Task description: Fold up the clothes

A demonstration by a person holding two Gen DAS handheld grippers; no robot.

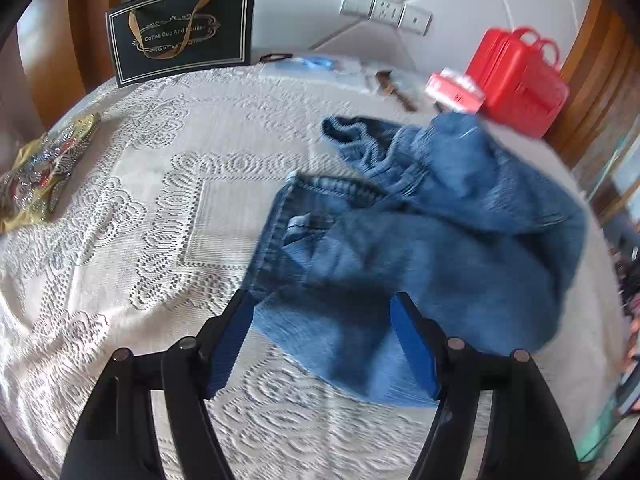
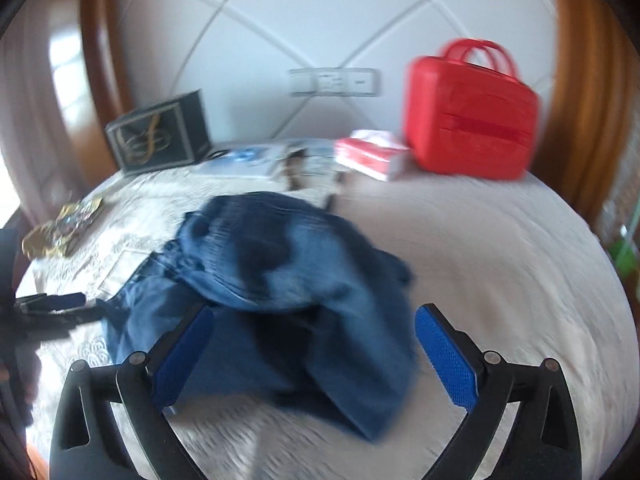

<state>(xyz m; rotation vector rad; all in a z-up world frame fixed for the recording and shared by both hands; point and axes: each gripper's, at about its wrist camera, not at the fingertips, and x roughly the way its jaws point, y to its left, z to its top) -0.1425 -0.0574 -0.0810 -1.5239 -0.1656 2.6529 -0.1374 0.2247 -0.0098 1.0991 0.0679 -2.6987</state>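
Denim jeans [image 1: 420, 240], one pair; two spread grippers

We see a white lace tablecloth [image 1: 120, 208] covering the table. At its far edge a dark gift bag [image 1: 182, 30] printed "Coffee Cup And Saucer" stands upright against the quilted wall, with a row of wall sockets [image 1: 386, 10] above. A red plastic case [image 2: 470, 114] with handles stands at the far right, a red-and-white tissue pack [image 2: 370, 154] just beside it. A gold sequined cloth [image 1: 38, 172] lies at the left edge.

text: "Coffee Cup And Saucer", partly hidden by handle | on: dark gift bag [image 1: 182, 32] | other print: unreadable
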